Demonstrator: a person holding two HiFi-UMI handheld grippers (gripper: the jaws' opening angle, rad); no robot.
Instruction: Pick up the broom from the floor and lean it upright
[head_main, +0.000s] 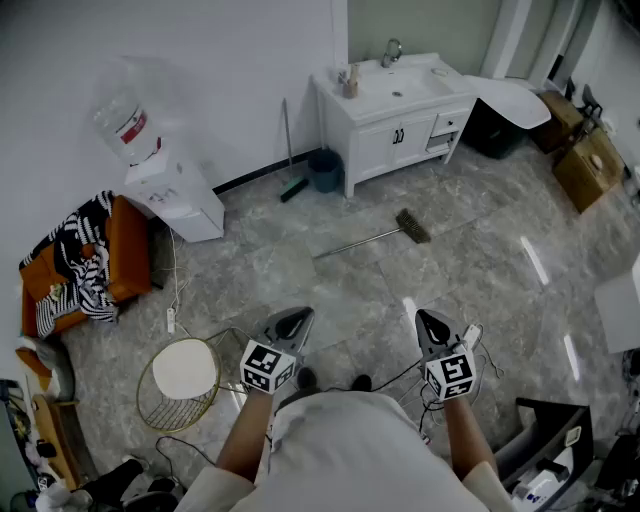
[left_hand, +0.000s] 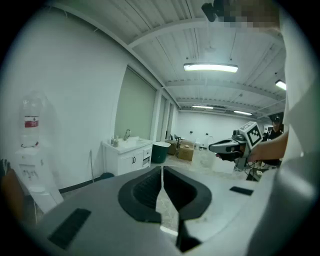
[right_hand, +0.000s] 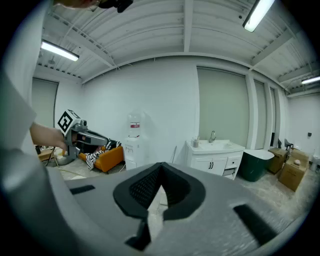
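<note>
Head view: broom (head_main: 372, 239) lies on seemingly marbled floor (head_main: 480, 300).

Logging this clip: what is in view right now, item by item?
Long-handled broom with dark bristles: one, grey handle, flat on the floor.
White vanity cabinet with sink: one, far wall.
Round bin: one, dark, left of the vanity.
Water dispenser with bottle: one, white, left wall.
Upholstered seat with striped cloth: one, orange, far left.
Wire-frame stool: one, gold, white top, near left.
Left gripper: grey, shut, empty.
Right gripper: grey, shut, empty.
</note>
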